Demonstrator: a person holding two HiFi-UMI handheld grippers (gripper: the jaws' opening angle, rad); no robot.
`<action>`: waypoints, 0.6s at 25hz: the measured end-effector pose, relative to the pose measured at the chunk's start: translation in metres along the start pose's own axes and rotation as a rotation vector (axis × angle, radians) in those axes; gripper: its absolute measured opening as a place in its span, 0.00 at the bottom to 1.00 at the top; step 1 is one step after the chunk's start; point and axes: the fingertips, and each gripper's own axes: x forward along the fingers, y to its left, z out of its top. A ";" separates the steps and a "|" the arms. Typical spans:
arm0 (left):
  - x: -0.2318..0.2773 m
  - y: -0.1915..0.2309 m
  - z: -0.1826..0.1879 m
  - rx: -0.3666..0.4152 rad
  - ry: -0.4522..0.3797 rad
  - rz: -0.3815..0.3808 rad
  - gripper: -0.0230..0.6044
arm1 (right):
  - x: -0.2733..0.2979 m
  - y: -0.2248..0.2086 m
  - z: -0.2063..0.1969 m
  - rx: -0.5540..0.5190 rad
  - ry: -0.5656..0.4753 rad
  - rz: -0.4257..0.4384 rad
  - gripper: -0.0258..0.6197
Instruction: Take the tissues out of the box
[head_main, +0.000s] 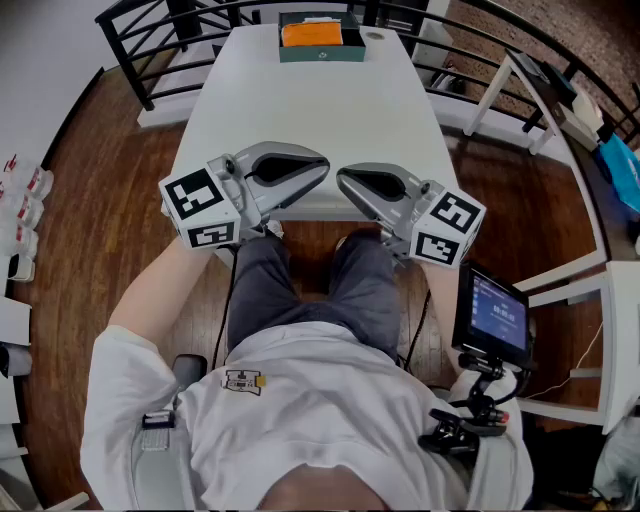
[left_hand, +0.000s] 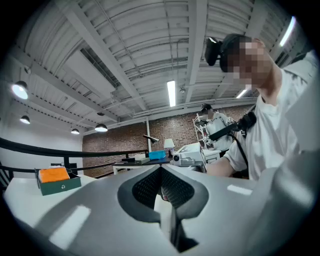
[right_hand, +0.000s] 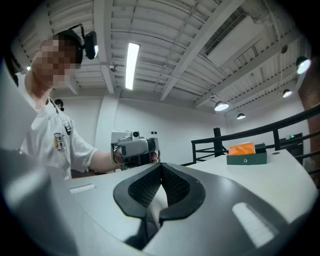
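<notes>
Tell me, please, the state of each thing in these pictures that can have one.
left gripper: shut, empty
right gripper: shut, empty
tissue box: upright at the far end of the table, untouched
orange pack: in the box, not yet taken out
screen: lit

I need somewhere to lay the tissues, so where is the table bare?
The middle of the white table is bare, from the green box at the far end down to the left gripper and right gripper, both shut at the near edge. Only the far end is crowded.
</notes>
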 end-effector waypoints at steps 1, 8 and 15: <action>0.005 0.007 0.006 -0.005 0.011 -0.002 0.03 | 0.003 -0.007 0.006 0.000 0.006 -0.008 0.04; 0.036 0.085 0.027 -0.019 0.059 0.042 0.03 | 0.027 -0.079 0.038 -0.054 0.075 -0.077 0.04; 0.053 0.227 0.015 0.009 0.124 0.179 0.04 | 0.070 -0.203 0.041 -0.098 0.211 -0.155 0.04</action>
